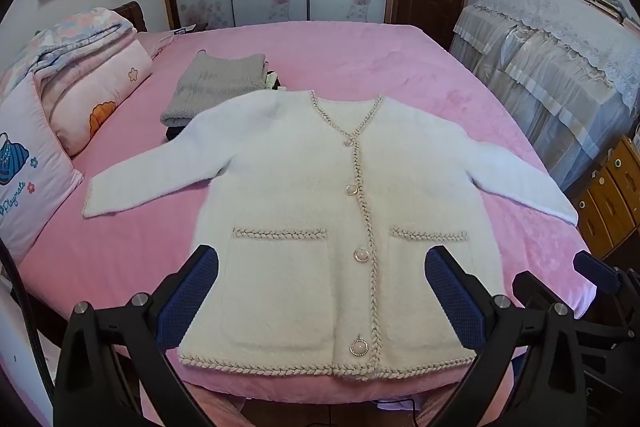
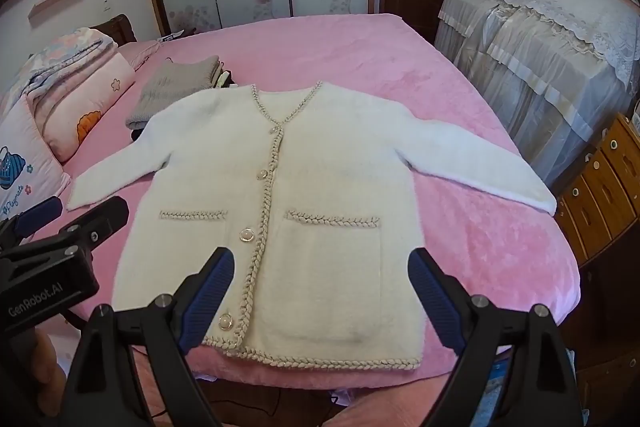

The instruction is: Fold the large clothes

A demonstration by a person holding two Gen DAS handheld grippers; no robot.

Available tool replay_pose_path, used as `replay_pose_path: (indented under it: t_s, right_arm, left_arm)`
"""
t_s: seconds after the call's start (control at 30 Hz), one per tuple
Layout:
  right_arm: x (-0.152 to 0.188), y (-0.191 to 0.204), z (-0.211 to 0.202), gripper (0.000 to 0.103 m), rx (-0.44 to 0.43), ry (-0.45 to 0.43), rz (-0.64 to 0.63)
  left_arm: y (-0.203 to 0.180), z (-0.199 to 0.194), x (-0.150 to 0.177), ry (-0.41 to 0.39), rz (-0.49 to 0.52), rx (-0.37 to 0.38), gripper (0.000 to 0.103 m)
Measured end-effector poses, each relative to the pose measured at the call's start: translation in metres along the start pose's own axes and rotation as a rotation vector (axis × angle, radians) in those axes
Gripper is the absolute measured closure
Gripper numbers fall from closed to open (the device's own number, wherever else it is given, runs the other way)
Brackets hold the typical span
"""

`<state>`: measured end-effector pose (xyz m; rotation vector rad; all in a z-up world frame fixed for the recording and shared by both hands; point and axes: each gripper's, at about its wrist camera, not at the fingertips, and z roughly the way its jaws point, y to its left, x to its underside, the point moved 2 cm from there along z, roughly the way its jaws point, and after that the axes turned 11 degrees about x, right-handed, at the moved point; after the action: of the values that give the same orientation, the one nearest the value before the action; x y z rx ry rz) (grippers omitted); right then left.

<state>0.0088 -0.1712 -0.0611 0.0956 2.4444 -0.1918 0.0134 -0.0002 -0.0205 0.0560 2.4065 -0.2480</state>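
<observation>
A white fluffy cardigan (image 1: pixel 304 187) (image 2: pixel 320 179) with beige braided trim, pearl buttons and two front pockets lies flat, front up, on the pink bed (image 1: pixel 360 59) (image 2: pixel 460 239), with both sleeves spread sideways. My left gripper (image 1: pixel 320 267) hovers open above the hem, over the left pocket area, with nothing between its blue pads. My right gripper (image 2: pixel 320 267) is open too, above the right pocket near the hem, holding nothing. Each gripper shows at the edge of the other's view: the right gripper (image 1: pixel 600 275) and the left gripper (image 2: pixel 60 215).
A folded grey knit (image 1: pixel 216 83) (image 2: pixel 172 87) sits on a small pile behind the cardigan's left shoulder. Pillows and a folded quilt (image 1: pixel 88 79) line the left side. Lace-covered furniture (image 1: pixel 560 67) and a wooden drawer unit (image 1: pixel 612 195) stand right of the bed.
</observation>
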Motion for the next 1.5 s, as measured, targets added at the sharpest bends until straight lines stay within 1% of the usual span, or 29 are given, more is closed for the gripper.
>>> replay_pose_path:
  t_s: [0.37,1.5]
  right_arm:
    - [0.0014,0.0010,-0.0002,0.014,-0.002,0.004,-0.006]
    - [0.0067,0.0038,-0.0013,0.014,0.004,0.011,-0.019]
  left_arm:
    - [0.0009,0.0031,0.0049,0.001,0.010,-0.002,0.001]
    - [-0.0053,0.0020,0.0060,0.011,0.031,-0.012,0.001]
